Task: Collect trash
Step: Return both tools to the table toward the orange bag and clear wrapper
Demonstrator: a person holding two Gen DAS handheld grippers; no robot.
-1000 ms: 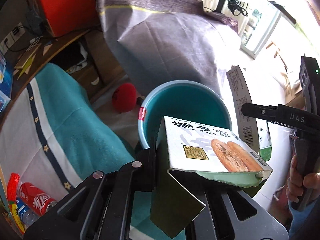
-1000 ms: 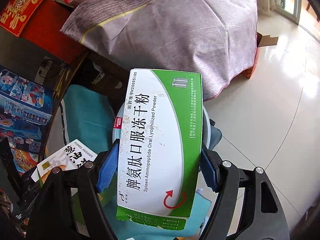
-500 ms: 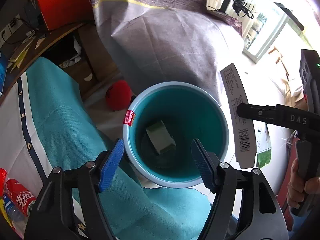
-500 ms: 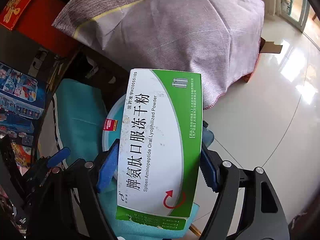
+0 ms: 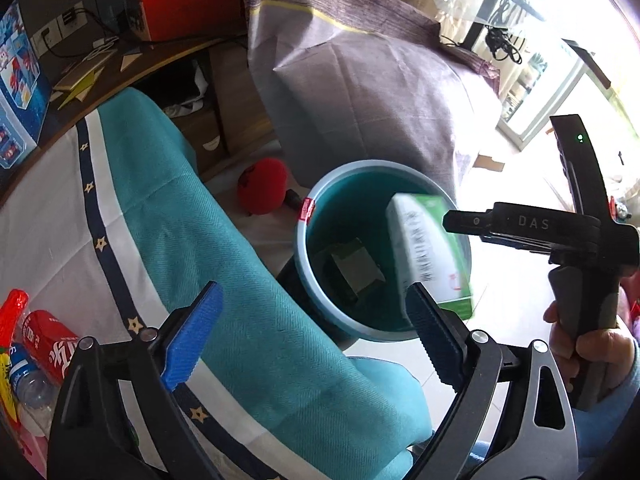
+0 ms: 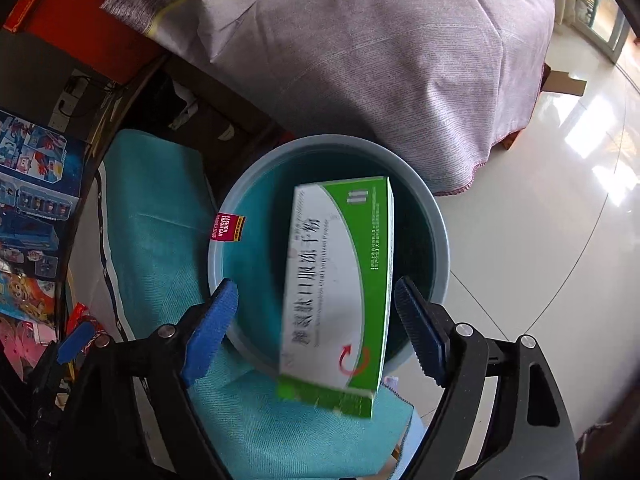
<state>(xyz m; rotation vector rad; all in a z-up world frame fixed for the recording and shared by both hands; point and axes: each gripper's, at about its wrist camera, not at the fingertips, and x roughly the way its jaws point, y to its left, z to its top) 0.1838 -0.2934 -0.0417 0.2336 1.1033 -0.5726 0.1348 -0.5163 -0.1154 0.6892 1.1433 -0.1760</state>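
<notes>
A round teal trash bin [image 5: 304,240] [image 6: 224,240] stands on the floor beside a teal cloth. A green and white medicine box [image 6: 340,292] [image 5: 436,256] is blurred in mid-air over the bin's mouth, loose between the spread fingers of my right gripper [image 6: 316,328], which is open. A small olive carton [image 5: 356,268] lies at the bottom of the bin. My left gripper [image 5: 312,332] is open and empty, held over the cloth edge just short of the bin.
A teal and white cloth [image 5: 168,216] covers the near surface. Soda bottles [image 5: 44,344] lie at its left edge. A red plush toy [image 5: 262,190] sits on the floor by the bin. A purple-covered furniture piece [image 6: 380,60] stands behind, with tiled floor [image 6: 560,220] to the right.
My left gripper dropped its carton into the bin and opened. My right gripper has just opened, and the green box is falling toward the bin.
</notes>
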